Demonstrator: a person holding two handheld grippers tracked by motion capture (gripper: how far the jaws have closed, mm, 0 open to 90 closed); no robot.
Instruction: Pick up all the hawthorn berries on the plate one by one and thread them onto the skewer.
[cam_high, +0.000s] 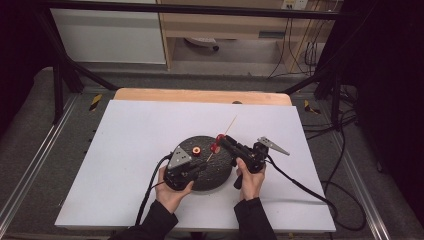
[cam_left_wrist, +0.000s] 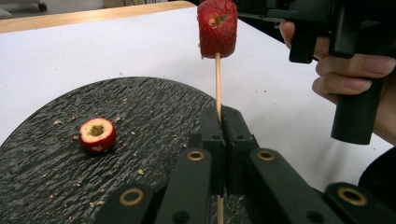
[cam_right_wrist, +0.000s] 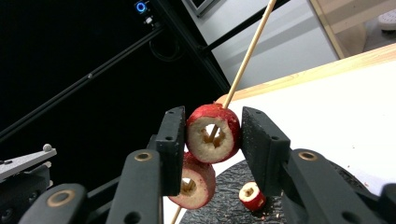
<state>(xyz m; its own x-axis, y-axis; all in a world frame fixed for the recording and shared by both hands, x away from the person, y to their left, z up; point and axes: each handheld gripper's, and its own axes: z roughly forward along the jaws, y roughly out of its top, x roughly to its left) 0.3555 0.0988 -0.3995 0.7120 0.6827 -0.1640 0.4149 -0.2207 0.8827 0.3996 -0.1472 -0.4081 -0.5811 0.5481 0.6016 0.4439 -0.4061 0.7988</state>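
A thin wooden skewer slants up over a round black slate plate. My left gripper is shut on the skewer's lower part, above the plate. Two cored red fruits are threaded on the skewer. My right gripper is shut on the upper fruit, with both pads pressed on its sides. The second fruit hangs just below it. In the high view the right gripper meets the skewer at the fruits, and the left gripper sits low beside it. One more cored fruit lies on the plate.
The plate rests on a white board over a wooden table top. Crumbs lie scattered on the slate. Cables trail from both grippers toward the near edge. A black frame and shelving stand behind the table.
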